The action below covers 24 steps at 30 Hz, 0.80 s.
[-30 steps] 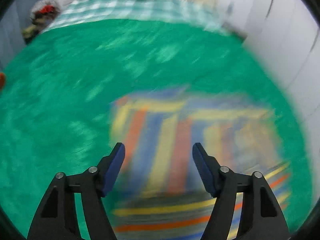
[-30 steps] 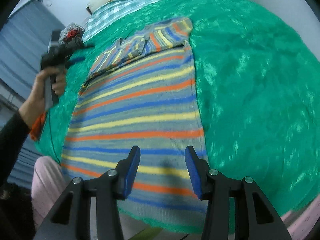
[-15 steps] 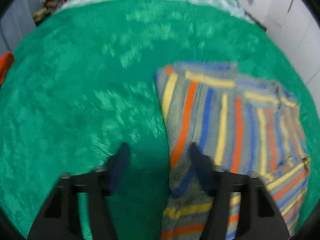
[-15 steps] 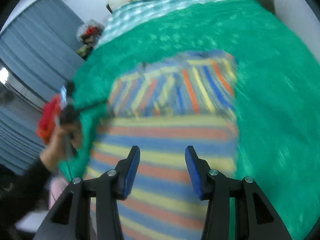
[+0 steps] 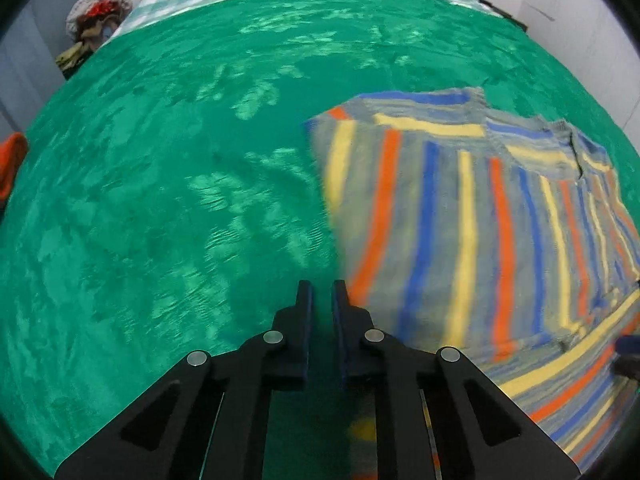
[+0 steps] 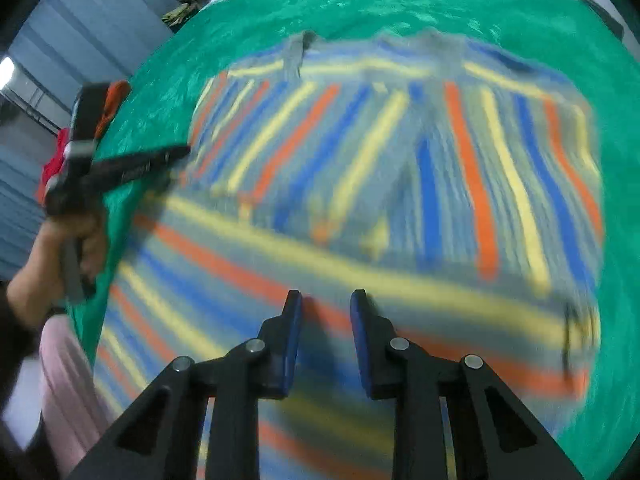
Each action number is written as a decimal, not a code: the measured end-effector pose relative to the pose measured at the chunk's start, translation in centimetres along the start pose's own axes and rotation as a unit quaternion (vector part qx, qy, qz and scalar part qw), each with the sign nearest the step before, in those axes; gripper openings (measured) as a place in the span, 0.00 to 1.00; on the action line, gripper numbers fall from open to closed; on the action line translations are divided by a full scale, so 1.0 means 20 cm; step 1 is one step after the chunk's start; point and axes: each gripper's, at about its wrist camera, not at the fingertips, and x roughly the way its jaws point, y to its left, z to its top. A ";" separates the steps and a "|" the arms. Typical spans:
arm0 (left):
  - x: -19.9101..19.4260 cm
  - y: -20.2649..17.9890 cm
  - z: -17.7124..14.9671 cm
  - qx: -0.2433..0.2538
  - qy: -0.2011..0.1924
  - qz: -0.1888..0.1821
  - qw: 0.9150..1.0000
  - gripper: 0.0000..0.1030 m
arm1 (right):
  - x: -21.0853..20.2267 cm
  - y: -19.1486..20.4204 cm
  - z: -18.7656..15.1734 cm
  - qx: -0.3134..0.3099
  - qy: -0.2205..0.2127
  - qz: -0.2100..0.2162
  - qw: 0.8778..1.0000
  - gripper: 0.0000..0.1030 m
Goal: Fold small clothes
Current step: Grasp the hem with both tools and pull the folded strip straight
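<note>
One grey sweater (image 5: 460, 216) striped orange, blue and yellow lies partly folded on a green bedspread (image 5: 180, 200), beneath the right tongs (image 6: 326, 300) and right of the left tongs (image 5: 321, 292). Both pairs are closing, nothing visibly pinched.

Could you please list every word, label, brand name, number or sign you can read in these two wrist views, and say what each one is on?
None can be read in either view.
Striped sweater: stripes only, no print or tag showing.
Green blanket: mottled sheen, no text.
Left gripper and right gripper: plain black and blue, no markings visible.
The right wrist view is too motion-blurred to show fine print.
</note>
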 end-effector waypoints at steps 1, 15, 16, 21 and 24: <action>-0.02 0.02 -0.01 -0.003 -0.001 -0.004 1.000 0.19 | -0.05 -0.01 -0.06 0.000 -0.006 -0.002 1.000 0.26; -0.60 -0.45 -1.05 0.087 0.073 -0.099 0.989 0.50 | -0.36 -0.05 -0.91 0.014 0.077 -0.056 0.995 0.35; -0.61 -0.48 -1.16 0.101 0.086 -0.074 0.988 0.50 | -0.35 -0.05 -0.98 0.022 0.095 -0.068 0.993 0.35; -0.73 -0.51 -1.35 0.138 0.112 -0.028 0.984 0.53 | -0.39 -0.06 -1.16 0.059 0.137 -0.078 0.986 0.35; -0.79 -0.42 -1.34 0.094 0.112 -0.034 0.989 0.56 | -0.46 -0.02 -1.19 0.055 0.132 -0.091 0.986 0.35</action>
